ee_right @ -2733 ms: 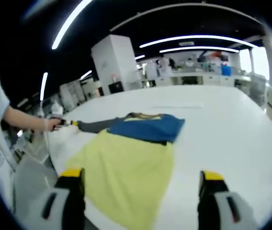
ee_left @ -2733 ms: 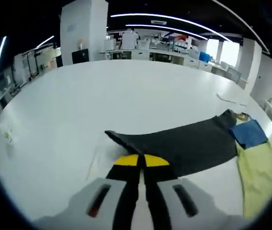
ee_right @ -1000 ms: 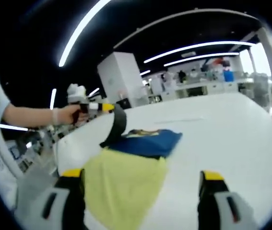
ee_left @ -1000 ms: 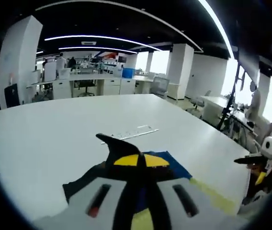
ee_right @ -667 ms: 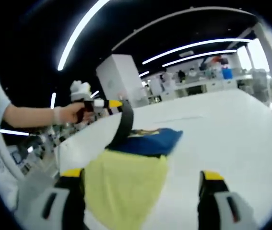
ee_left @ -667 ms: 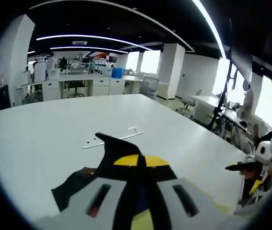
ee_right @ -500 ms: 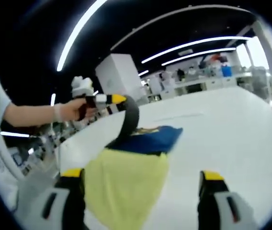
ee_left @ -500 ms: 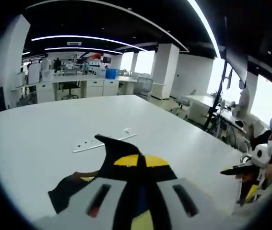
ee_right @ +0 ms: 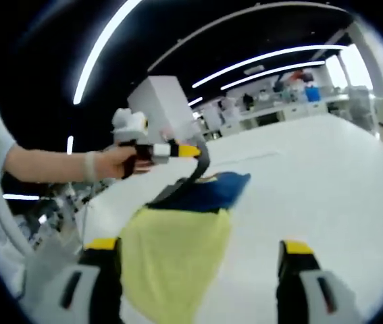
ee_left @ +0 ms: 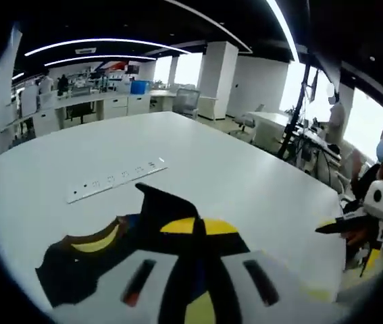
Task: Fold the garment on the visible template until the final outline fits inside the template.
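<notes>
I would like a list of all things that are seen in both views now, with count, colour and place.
garment: one, yellow body, blue upper part, dark sleeve; on the table, its sleeve lifted
table: one, white; under the garment
power strip: one, white; on the table, beyond the garment
desks: several, white; far back in the room
left gripper: one, grey with yellow tips; shut on the dark sleeve
right gripper: one, grey with yellow tips; open, above the yellow part
hand: one; holding the left gripper

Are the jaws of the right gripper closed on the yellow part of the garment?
No, in the right gripper view the right gripper has its jaws wide apart, with the yellow part lying between them on the table.
</notes>
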Demonstrator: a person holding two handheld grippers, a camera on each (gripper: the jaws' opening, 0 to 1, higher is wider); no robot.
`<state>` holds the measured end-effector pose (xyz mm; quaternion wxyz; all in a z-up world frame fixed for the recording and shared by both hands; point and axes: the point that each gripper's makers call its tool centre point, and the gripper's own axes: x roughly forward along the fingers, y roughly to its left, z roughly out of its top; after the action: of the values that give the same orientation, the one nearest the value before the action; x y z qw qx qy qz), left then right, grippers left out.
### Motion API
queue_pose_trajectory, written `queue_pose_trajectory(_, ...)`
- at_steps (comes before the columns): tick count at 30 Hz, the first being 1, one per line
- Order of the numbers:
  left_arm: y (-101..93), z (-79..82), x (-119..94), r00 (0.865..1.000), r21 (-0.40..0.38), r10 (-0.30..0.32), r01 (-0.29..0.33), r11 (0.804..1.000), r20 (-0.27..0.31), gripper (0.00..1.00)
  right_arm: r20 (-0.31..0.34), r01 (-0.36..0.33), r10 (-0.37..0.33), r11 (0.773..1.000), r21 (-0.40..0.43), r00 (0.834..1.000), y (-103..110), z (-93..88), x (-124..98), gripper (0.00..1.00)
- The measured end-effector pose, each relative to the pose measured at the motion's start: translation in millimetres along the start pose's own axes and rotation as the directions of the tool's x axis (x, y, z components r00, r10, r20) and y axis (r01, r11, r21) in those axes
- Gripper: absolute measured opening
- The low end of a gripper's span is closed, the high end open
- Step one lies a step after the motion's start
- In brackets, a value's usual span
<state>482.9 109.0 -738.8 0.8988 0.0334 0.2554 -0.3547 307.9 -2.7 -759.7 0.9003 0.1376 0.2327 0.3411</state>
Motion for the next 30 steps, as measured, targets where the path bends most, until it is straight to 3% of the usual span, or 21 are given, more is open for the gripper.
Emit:
queue_pose_trajectory(6,-17.6,-22.8,12.5,0.998,0.042,-0.026,0.028,0.999,-0.052,0.00,-0.016,0.003,-0.003,1.000,0.005,1.000,2.2,-5.4,0.9,0.98)
queue_pose_trajectory(17,-14.6,-43.5,17.6,0.994,0.038,-0.089,0.092,0.995,-0.061,0.01,-0.036,-0.010,0.011,1.000,0.008,0.999,10.5,-9.9,10.3,0.98)
queue_pose_trajectory(25,-9.9,-44.1,9.5,0.994,0.052,-0.102,0.103,0.993,-0.022,0.38,-0.050,-0.026,0.025,1.000,-0.009,0.998,15.8,-6.0,17.1,0.98)
queue_pose_trajectory(30,-0.3,-45.2,0.0,0.996,0.067,-0.085,0.084,0.994,0.006,0.76,-0.060,-0.038,0.037,0.999,-0.022,0.997,22.4,-2.6,21.0,0.98)
